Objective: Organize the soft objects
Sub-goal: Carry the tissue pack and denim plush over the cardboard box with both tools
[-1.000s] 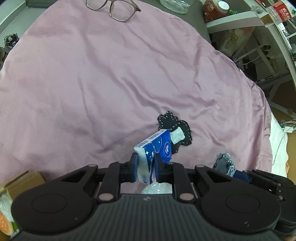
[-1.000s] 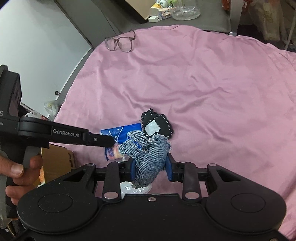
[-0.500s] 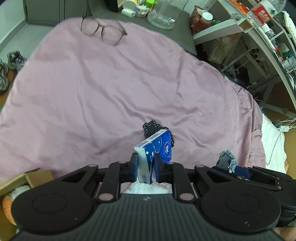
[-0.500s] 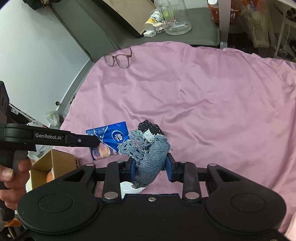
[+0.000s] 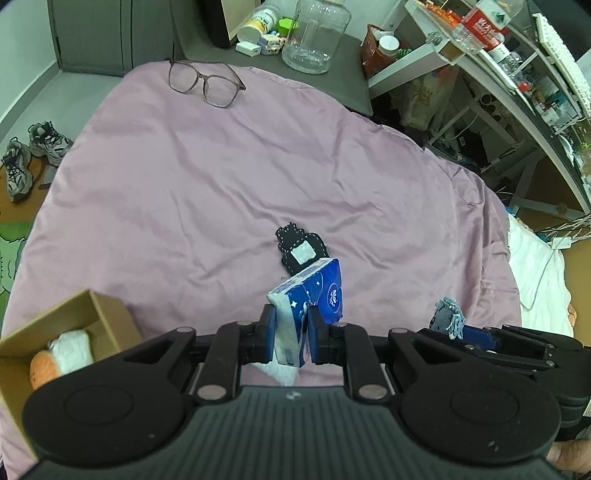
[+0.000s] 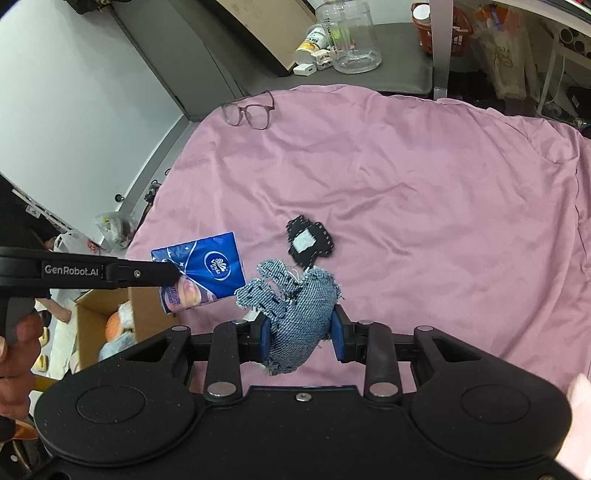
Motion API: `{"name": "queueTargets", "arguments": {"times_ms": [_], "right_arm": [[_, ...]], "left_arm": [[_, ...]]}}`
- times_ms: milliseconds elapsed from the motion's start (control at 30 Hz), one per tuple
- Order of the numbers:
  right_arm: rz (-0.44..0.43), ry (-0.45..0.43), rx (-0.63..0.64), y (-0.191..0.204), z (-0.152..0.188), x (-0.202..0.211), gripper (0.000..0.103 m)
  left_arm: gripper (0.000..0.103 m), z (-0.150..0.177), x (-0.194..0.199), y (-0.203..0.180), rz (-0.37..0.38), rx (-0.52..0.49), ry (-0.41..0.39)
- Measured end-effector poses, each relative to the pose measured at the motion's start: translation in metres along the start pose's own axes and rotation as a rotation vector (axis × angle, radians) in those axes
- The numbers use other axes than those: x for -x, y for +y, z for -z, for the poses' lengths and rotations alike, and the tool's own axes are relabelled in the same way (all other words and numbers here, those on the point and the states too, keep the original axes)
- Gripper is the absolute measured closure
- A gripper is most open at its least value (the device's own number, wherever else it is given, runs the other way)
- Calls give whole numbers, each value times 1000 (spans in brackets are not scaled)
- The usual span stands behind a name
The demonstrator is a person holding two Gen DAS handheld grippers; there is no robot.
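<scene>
My left gripper (image 5: 291, 325) is shut on a blue tissue pack (image 5: 314, 299), held above the pink bedspread (image 5: 221, 177); the same tissue pack (image 6: 207, 269) shows from the side in the right wrist view, pinched by the left gripper (image 6: 173, 275). My right gripper (image 6: 297, 332) is shut on a frayed denim piece (image 6: 299, 306), whose tip (image 5: 448, 319) appears at the lower right of the left wrist view. A black felt patch (image 5: 301, 249) with a white square lies flat on the bedspread (image 6: 406, 184) just beyond both grippers; the patch (image 6: 309, 243) touches neither.
An open cardboard box (image 5: 107, 314) with soft toys inside stands at the bed's near left edge; the box (image 6: 88, 317) shows below the left gripper. Glasses (image 5: 207, 79) lie at the bedspread's far edge. A clear jar (image 5: 316, 35), bottles and shelves stand behind; shoes (image 5: 29, 155) on the floor.
Both grippers have risen away from the bedspread with the tissue pack and denim piece in them. The black patch stays on the bed, and the cardboard box has come into view.
</scene>
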State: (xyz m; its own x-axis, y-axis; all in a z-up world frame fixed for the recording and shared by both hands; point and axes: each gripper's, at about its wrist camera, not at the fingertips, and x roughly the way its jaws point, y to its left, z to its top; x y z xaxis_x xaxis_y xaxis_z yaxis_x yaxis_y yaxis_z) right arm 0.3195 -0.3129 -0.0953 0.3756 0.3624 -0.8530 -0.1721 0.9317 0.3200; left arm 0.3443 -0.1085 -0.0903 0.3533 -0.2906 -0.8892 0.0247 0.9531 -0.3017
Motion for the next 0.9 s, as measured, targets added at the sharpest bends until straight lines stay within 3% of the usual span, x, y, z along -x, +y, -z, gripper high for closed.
{"name": "queueTargets", "arguments": {"times_ms": [367,900], "right_arm": [[-16,-3,53,41,30,29,72],[-48,-20,151,116,66,46,72]], "left_arm": [[86,44,58,17,-38,19,-76],[86,114,126,91,-101,115,-144]]}}
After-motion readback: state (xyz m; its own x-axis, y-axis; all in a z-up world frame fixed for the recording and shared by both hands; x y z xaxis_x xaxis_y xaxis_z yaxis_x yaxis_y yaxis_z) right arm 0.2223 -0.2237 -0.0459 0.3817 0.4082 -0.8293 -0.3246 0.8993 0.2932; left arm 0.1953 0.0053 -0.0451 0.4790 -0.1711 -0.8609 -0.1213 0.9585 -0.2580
